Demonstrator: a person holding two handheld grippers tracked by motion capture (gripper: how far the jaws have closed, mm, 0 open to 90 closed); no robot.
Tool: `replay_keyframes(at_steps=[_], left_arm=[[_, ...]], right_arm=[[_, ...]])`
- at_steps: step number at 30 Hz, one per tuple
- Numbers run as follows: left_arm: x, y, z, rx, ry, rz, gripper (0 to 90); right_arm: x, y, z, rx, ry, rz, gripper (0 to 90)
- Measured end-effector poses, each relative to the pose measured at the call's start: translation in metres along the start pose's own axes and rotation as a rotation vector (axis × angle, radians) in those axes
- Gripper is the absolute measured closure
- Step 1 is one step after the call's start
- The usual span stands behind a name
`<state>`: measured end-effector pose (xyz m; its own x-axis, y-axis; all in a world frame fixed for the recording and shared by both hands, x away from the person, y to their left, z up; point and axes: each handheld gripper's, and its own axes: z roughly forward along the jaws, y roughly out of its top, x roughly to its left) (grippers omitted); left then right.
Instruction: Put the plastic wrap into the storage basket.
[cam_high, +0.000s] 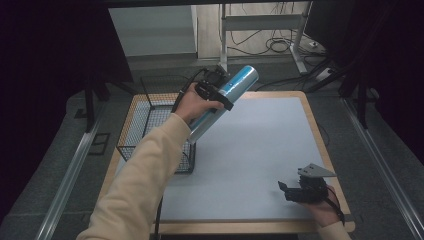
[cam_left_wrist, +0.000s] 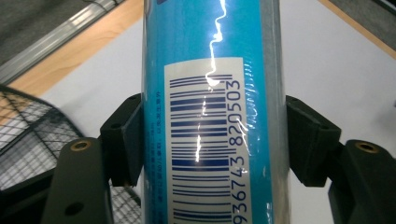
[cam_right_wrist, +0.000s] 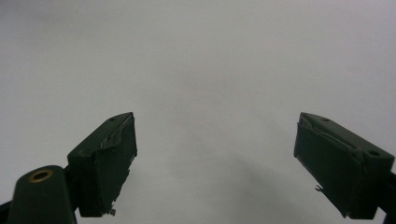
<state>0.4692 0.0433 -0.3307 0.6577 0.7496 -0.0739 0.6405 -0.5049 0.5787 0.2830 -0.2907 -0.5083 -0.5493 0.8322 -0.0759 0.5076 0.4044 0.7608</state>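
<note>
A blue cylinder (cam_high: 224, 102) wrapped in glossy film is held above the counter (cam_high: 260, 150) near its far-left corner, tilted so that its upper end points away from the person. It is pinched about its middle by the jaws of the left gripper (cam_high: 212, 90), one jaw pressed against each side, as is seen plainly in the left gripper view (cam_left_wrist: 212, 140). Both ends of the cylinder are cut off there, and the barcode label is partly washed out by glare; the small print beside the bars cannot be read. In the high view the lower end of the cylinder is hidden behind the sleeve and hand. A black wire basket (cam_high: 137, 125) is set at the left edge of the counter, its near-right part covered by the forearm; whether anything lies inside cannot be made out. The right gripper (cam_high: 290, 190) is held low near the near-right corner, its jaws spread wide over bare grey surface (cam_right_wrist: 215, 154), nothing between them.
</note>
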Motion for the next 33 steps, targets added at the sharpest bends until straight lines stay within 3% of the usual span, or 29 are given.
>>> replay_keyframes(at_steps=[13, 21, 33], left_arm=[[0.039, -0.015, -0.020, -0.031, 0.076, -0.057, 31.8], [0.054, -0.027, -0.029, -0.036, 0.096, -0.084, 31.8], [0.073, -0.043, -0.024, -0.025, 0.131, -0.119, 31.7]], right_arm=[[0.000, 0.000, 0.001, 0.003, -0.002, 0.002, 13.6], [0.001, -0.001, 0.002, 0.011, -0.001, 0.003, 13.6], [0.000, -0.001, 0.002, 0.009, -0.008, 0.001, 13.6]])
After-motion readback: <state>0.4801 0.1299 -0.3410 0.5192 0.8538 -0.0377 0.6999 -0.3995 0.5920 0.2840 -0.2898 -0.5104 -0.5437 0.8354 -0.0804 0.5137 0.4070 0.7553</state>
